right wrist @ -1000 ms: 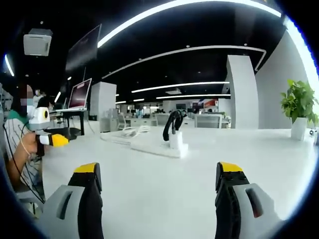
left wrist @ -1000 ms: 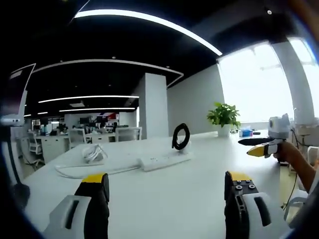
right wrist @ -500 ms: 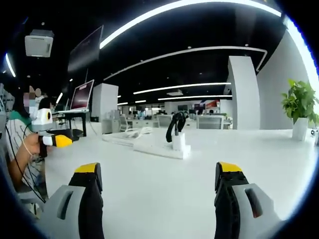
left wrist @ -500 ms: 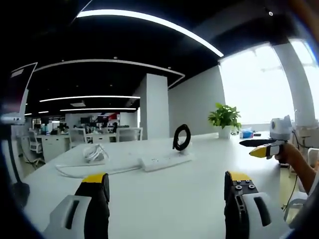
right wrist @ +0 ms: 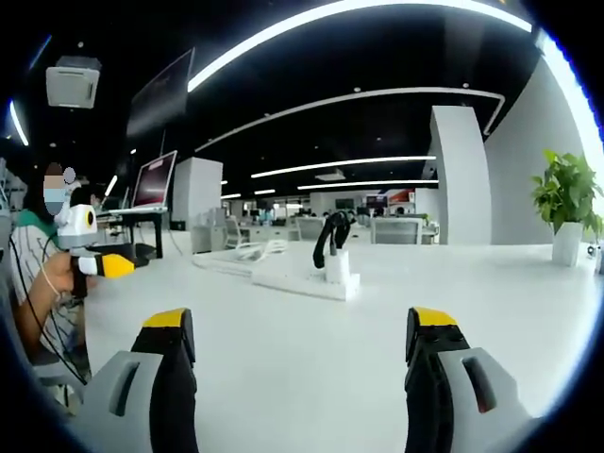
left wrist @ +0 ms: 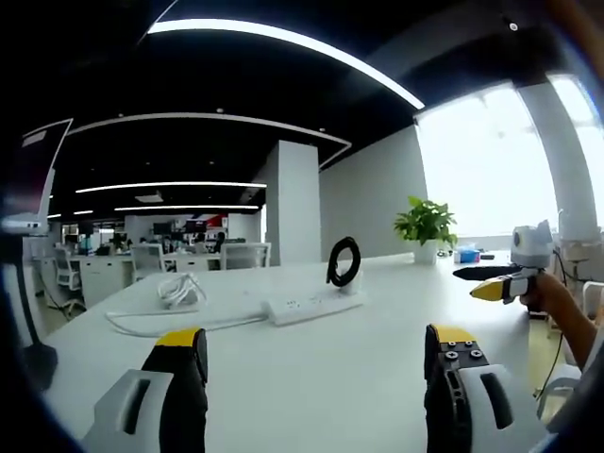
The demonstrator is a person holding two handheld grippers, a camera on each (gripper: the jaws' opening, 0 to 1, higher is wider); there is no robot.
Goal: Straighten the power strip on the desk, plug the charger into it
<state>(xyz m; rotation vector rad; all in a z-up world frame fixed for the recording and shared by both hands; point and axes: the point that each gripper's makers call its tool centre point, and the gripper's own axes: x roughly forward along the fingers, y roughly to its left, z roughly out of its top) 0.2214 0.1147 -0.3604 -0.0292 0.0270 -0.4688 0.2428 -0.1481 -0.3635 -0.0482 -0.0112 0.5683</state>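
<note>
While both grippers are held low over the white desk [left wrist: 311, 377], nothing is gripped by either. Left gripper [left wrist: 316, 363]: jaws spread wide, yellow-tipped, seen rising from the bottom of the left gripper view w/ bare desk between them. Right gripper [right wrist: 297, 344]: likewise released, jaws wide apart in the right gripper view.

Power strip [left wrist: 302, 306] is seen lying flat on the desk, well ahead of the left gripper, roughly centred betw. its jaws, set at a slant across the view. Its white cable [left wrist: 165, 326] is trailed off to the left, toward a loose white cable bundle [left wrist: 179, 291]. Charger [left wrist: 343, 264], white block w/ a black coiled cord looped above it, is stood just beside the strip's right end; whether it is touching cannot be told.

From the right gripper view, power strip [right wrist: 293, 279] is seen ahead, slightly left of centre, w/ charger [right wrist: 334, 257] at its near right end. Both are well apart from the jaws.

Right gripper is also caught at the right edge of the left gripper view [left wrist: 491, 283]; left gripper at the left edge of the right gripper view [right wrist: 111, 266]. Potted plant [left wrist: 425, 226] is noted at the desk's far side.
</note>
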